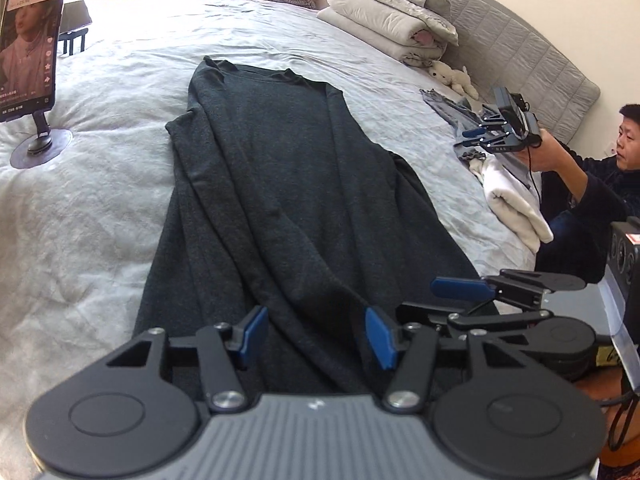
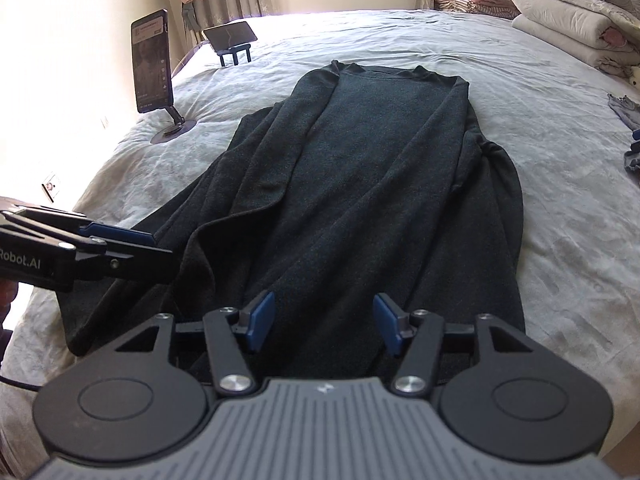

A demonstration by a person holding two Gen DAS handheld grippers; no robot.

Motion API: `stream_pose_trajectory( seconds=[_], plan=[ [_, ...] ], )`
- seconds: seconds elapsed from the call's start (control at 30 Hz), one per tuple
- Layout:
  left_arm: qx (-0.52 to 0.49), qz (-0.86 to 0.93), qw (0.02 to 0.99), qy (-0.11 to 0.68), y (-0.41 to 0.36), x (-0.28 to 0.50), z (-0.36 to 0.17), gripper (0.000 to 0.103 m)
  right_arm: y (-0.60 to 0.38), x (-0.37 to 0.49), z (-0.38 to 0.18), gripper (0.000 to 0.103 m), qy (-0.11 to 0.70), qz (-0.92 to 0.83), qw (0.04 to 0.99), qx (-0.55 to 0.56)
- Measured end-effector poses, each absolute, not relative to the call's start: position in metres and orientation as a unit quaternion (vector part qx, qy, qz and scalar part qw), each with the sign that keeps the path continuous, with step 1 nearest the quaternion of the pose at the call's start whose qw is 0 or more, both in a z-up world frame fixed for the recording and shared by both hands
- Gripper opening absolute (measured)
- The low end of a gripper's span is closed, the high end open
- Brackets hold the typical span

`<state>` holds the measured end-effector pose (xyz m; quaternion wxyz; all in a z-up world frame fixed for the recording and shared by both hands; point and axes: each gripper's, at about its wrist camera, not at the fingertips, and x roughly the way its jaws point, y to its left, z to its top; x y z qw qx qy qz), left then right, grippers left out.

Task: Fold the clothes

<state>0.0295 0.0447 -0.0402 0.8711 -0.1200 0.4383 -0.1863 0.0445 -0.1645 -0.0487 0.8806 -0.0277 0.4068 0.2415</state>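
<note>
Dark grey garment (image 2: 360, 184) spread lengthwise on the bed (image 2: 560, 220), sleeves folded inward, near hem just beneath both sets of jaws. Left gripper (image 1: 316, 334) and right gripper (image 2: 324, 322) side by side above that hem, jaws released, nothing pinched between the blue pads.

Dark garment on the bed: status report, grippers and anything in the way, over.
Left gripper open, empty. Right gripper open, empty. Dark garment flat on the bed, both sides folded inward, hem end nearest. Nothing on it; phone stand clear to one side.
</note>
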Motion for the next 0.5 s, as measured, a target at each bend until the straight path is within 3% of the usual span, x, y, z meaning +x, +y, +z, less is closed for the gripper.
stream_pose_trajectory(
  seconds=[0.13, 0.23, 0.3, 0.37, 0.5],
  plan=[
    [-0.131, -0.177, 0.860, 0.460, 0.038, 0.033, -0.055, 0.053, -0.157, 0.041, -0.053, 0.059, 0.409, 0.241, 0.879, -0.036],
    [-0.140, -0.172, 0.854, 0.470, 0.039, 0.034, -0.064, 0.035, -0.152, 0.037, -0.061, 0.058, 0.404, 0.241, 0.881, -0.055],
    [-0.142, -0.168, 0.855, 0.471, 0.042, 0.033, -0.067, 0.014, -0.153, 0.036, -0.065, 0.039, 0.400, 0.246, 0.881, -0.055],
    [-0.151, -0.167, 0.854, 0.469, 0.048, 0.033, -0.066, 0.006, -0.155, 0.037, -0.065, 0.011, 0.398, 0.249, 0.882, -0.048],
    [-0.154, -0.167, 0.862, 0.453, 0.057, 0.028, -0.055, 0.003, -0.165, 0.037, -0.051, 0.001, 0.380, 0.235, 0.894, -0.036]
  ],
)
